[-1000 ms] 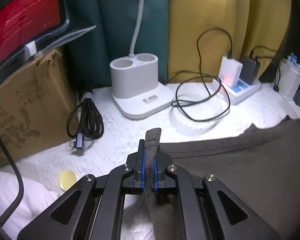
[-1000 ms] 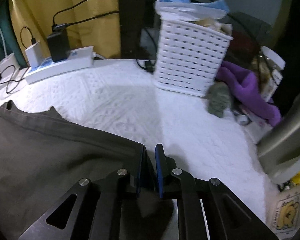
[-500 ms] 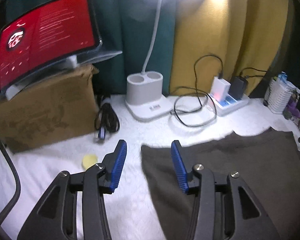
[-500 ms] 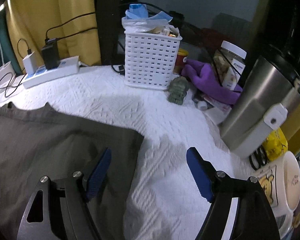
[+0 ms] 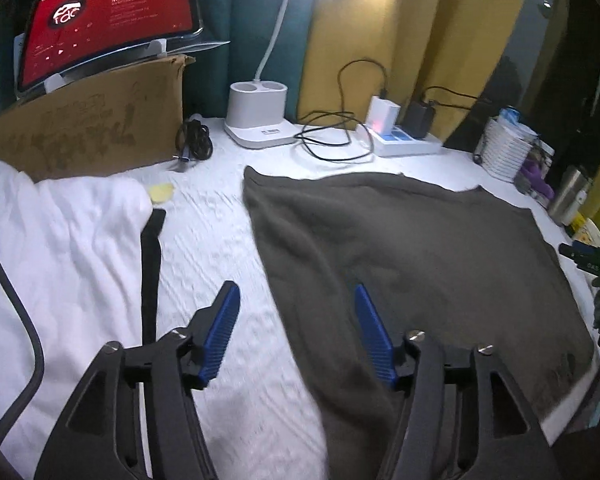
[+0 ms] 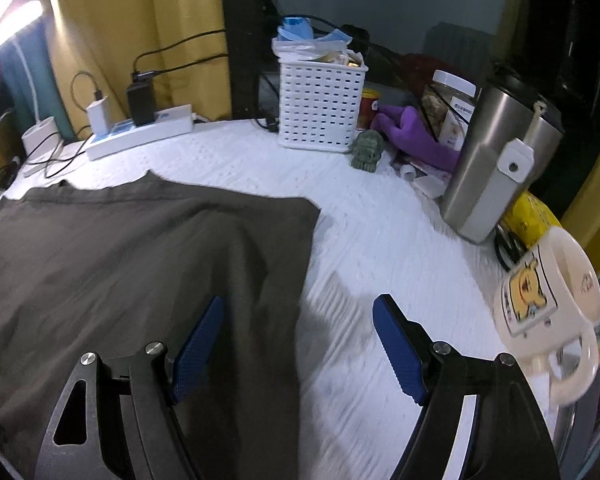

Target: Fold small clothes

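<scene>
A dark olive-brown garment point(image 5: 412, 248) lies spread flat on the white textured table cover point(image 5: 216, 240). My left gripper point(image 5: 296, 328) hovers over its left edge, jaws still opening, nothing between the blue pads. In the right wrist view the same garment point(image 6: 140, 256) fills the left half. My right gripper point(image 6: 298, 344) stands open over the garment's right edge, and its pads touch nothing. The tip of the right gripper point(image 5: 584, 254) shows at the far right of the left wrist view.
White folded cloth point(image 5: 60, 248) with a black strap point(image 5: 150, 264) lies at left. A cardboard box point(image 5: 92, 136), lamp base point(image 5: 258, 118), power strip point(image 5: 400, 140) and cables line the back. A white basket point(image 6: 320, 108), steel tumbler point(image 6: 496, 160) and mug point(image 6: 548, 292) crowd the right side.
Both grippers let go of the garment's corners, opened wide and pulled back toward me. The garment now lies flat on the table.
</scene>
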Motion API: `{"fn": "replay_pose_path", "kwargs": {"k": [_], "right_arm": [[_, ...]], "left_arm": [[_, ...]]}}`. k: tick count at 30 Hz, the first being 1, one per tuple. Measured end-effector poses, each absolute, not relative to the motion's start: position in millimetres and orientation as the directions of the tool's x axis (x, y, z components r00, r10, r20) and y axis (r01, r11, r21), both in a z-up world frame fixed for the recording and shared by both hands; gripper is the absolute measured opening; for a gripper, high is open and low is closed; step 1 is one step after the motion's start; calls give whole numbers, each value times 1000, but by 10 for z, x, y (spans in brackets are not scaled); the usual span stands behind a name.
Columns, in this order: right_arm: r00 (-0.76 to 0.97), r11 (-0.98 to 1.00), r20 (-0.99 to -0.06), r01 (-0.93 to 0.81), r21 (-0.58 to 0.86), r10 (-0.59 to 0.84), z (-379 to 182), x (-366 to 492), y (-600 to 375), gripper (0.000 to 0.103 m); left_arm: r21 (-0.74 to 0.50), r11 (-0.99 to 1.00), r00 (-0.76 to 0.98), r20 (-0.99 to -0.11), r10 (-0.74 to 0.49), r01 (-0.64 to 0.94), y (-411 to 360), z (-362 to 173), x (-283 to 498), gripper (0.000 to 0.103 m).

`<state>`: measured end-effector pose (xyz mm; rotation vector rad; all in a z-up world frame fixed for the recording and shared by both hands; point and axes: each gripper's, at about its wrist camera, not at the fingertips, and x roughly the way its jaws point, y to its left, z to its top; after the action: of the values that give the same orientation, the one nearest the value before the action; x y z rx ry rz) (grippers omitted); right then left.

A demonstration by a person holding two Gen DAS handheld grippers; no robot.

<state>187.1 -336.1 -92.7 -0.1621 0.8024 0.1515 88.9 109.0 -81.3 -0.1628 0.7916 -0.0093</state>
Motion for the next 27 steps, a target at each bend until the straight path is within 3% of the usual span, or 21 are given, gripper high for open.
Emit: {"fn": "replay_pose_path", "kwargs": {"k": [14, 19, 22, 27], "right_arm": [[698, 981, -712, -178, -73, 73, -931, 944, -3213, 79], [688, 984, -723, -161, -74, 58, -1016, 634, -3260, 79], [685, 987, -727, -142, -76, 42, -1038, 439, -3358, 79], [675, 996, -735, -84, -1, 56, -1078, 110, -3651, 79]], "left_arm": [[-217, 970, 652, -720, -236, 111, 723, -926, 84, 64], [-219, 974, 633, -745, -209, 64, 715, -1144, 18, 64], [-290, 955, 636, -728, -257, 54, 802, -1185, -40, 64], [-306, 950, 652, -707, -275, 69, 798, -1192, -121, 39]]}}
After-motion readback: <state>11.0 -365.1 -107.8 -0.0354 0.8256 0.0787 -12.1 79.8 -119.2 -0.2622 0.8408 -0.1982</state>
